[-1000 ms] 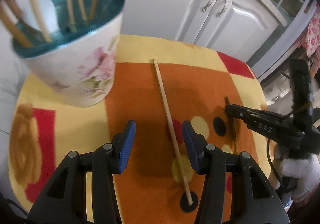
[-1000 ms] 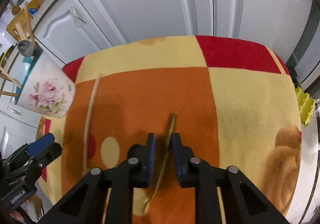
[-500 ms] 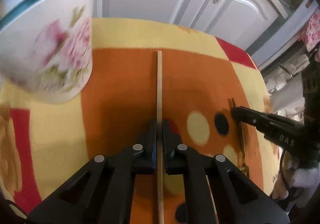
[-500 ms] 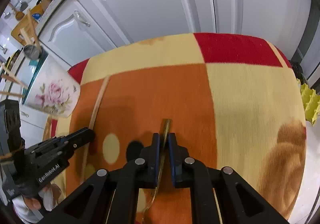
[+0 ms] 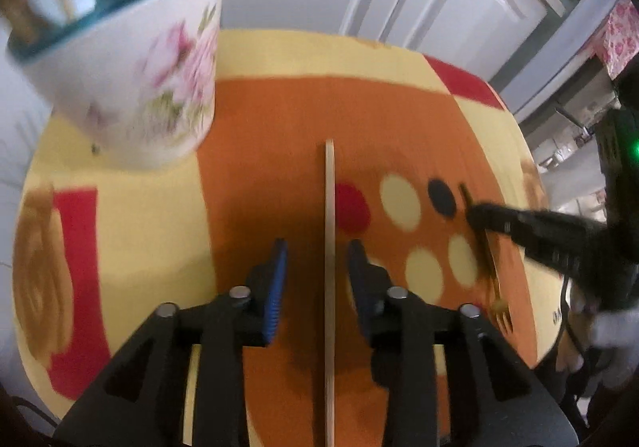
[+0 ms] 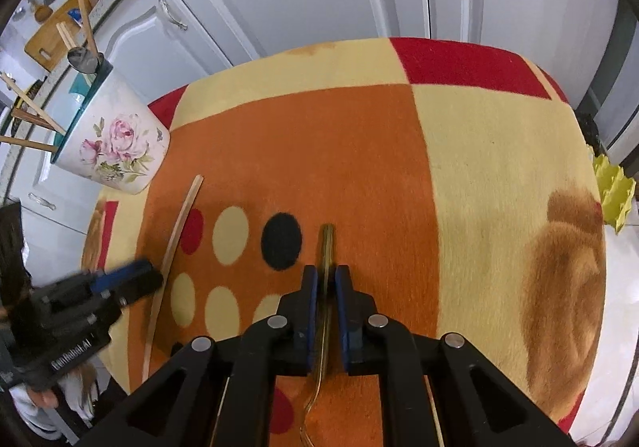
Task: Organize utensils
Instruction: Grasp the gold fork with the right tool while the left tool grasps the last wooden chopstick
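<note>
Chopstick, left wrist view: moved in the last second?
Yes. The chopstick slid toward the camera: its far tip sat on the orange-yellow seam of the cloth; now it stops well short.

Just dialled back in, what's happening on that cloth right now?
A person is sorting utensils with two handheld grippers. The right gripper is shut on a gold fork lying on the cloth. The left gripper has just been opening; the wooden chopstick sits between its pads, untouched. The floral holder at the far left already holds several sticks.
</note>
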Motion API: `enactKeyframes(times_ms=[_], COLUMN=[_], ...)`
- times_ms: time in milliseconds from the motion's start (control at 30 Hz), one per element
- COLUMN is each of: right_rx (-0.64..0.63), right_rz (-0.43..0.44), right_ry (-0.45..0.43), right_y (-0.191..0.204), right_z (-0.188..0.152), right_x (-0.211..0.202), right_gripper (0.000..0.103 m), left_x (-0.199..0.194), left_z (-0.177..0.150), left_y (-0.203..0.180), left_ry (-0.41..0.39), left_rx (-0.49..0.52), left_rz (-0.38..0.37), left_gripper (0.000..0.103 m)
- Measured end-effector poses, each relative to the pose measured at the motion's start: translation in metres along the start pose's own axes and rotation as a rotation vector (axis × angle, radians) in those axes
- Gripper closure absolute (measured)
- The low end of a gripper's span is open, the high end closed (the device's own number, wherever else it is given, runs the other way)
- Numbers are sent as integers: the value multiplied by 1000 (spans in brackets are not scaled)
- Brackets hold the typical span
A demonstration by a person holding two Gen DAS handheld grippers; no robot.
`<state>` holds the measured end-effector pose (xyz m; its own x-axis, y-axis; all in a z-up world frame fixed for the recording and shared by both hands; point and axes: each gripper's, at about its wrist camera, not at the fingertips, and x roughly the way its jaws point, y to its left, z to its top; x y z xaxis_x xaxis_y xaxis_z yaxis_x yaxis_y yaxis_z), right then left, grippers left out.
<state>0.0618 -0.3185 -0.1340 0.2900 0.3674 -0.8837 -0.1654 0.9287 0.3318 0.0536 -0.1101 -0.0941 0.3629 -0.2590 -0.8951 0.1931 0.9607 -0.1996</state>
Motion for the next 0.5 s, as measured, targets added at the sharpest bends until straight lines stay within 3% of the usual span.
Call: enactKeyframes(times_ms=[100, 200, 267, 333, 500], right_rx=[-38, -80, -121, -160, -184], right_rz=[-11, -29, -41, -46, -44], right_ry=[10, 17, 23, 30, 31], right_y=[3, 9, 12, 16, 22], right_z=[5, 8, 9, 12, 17], right_x=[1, 5, 6, 8, 9], right_gripper=[88, 88, 88, 90, 96], left_x=[10, 25, 29, 31, 9], left_z=[14, 21, 26, 30, 31], left_y=[-3, -11, -18, -20, -6], left_ry=[6, 42, 26, 18, 5], left_rx=[27, 79, 113, 134, 82], left_rz=[39, 89, 106, 90, 13], left_gripper=[71, 71, 75, 98, 99])
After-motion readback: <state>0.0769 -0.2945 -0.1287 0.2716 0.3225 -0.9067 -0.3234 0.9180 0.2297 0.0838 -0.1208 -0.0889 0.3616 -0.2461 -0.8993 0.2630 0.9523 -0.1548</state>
